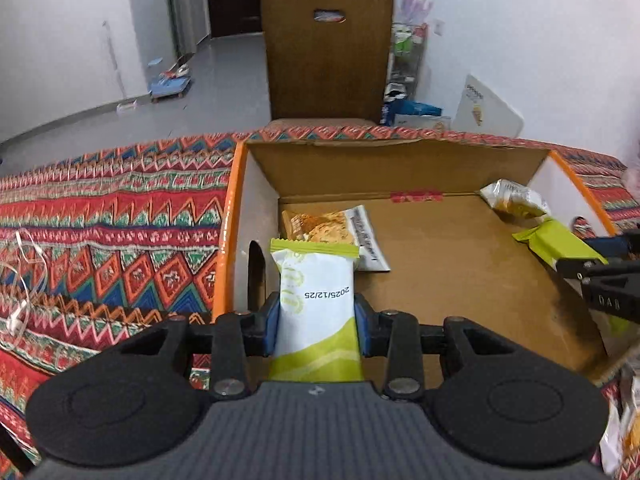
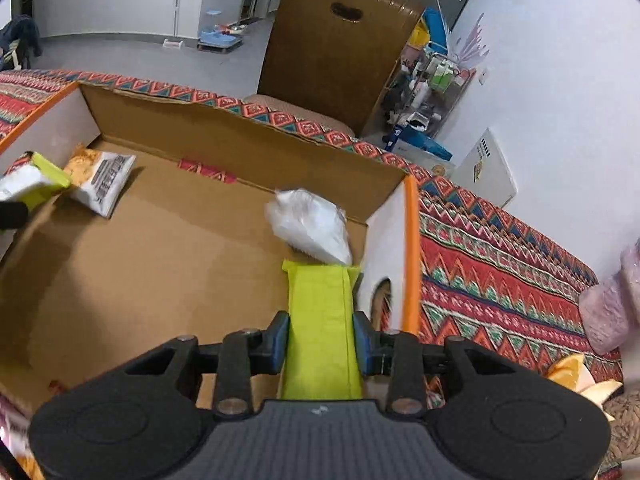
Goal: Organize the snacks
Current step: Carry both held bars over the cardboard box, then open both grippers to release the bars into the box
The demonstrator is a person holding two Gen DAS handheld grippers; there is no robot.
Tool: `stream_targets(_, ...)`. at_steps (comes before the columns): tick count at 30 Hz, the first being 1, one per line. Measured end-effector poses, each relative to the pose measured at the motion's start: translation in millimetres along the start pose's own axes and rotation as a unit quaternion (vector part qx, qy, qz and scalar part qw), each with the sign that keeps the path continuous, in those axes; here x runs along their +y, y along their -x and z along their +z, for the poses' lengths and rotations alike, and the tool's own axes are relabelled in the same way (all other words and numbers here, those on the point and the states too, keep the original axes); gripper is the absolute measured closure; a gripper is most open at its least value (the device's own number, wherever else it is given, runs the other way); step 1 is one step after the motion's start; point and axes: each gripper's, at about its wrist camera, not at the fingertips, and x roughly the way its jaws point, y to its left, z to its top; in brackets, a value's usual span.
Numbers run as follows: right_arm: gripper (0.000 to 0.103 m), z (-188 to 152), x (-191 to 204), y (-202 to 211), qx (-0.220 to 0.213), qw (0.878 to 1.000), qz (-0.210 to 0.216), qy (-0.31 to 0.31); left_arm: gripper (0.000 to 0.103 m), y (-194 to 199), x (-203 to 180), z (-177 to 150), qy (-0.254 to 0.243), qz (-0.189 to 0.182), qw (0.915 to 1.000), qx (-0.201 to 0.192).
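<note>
My left gripper (image 1: 316,320) is shut on a white and green snack packet (image 1: 314,300), held over the near left part of an open cardboard box (image 1: 440,272). An orange and white snack packet (image 1: 340,232) lies on the box floor just beyond it. My right gripper (image 2: 320,344) is shut on a lime green snack packet (image 2: 320,320), held over the box's right side (image 2: 160,260). A clear white packet (image 2: 308,224) lies just beyond it in the right corner. The right gripper and its green packet (image 1: 556,240) also show at the right edge of the left wrist view.
The box has orange-edged side walls (image 1: 226,240) and sits on a red patterned cloth (image 1: 100,240). A tall brown cardboard panel (image 1: 326,48) stands behind the table. More snack packets (image 1: 628,420) lie by the box's near right corner. A pink plush thing (image 2: 612,300) sits at the right.
</note>
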Motion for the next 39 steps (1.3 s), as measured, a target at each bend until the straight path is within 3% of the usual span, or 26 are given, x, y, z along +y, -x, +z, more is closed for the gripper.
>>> stream_targets(3, 0.07, -7.8, 9.7, -8.5, -0.006, 1.0, -0.002, -0.002, 0.064, 0.3, -7.0, -5.4, -0.018, 0.011, 0.9996, -0.02)
stream_targets(6, 0.068, -10.3, 15.6, -8.8, -0.017, 1.0, -0.019, 0.011, 0.056, 1.1, -7.8, -6.7, -0.019, -0.002, 0.9996, -0.023)
stream_targets(11, 0.063, -11.5, 11.0, 4.4, -0.022, 1.0, -0.005, 0.002, 0.049, 15.0, 5.2, -0.9, 0.008, -0.023, 0.9996, -0.015)
stream_targets(19, 0.057, -9.3, -14.4, 68.8, -0.068, 0.997, 0.013, -0.028, 0.048, 78.3, 27.0, 5.5, 0.028, -0.016, 0.9981, -0.053)
stream_targets(25, 0.057, -22.6, -31.6, 128.5, -0.097, 0.994, 0.02, -0.041, 0.045, 142.2, 25.6, -3.0, 0.012, -0.011, 0.9964, -0.083)
stream_targets(27, 0.055, -29.2, -34.0, 146.6, -0.107, 0.993, 0.021, -0.042, 0.035, 162.9, 23.3, -10.2, 0.007, -0.011, 0.995, -0.099)
stream_targets(35, 0.044, -78.6, -27.8, 215.6, -0.155, 0.987, 0.021, -0.034, 0.029, 230.7, 10.5, -63.9, 0.0, -0.011, 0.9903, -0.138)
stream_targets(39, 0.033, -114.6, -22.6, 241.9, -0.179, 0.983, 0.03, -0.036, 0.025, 263.4, 5.9, -105.3, -0.006, -0.026, 0.9864, -0.162)
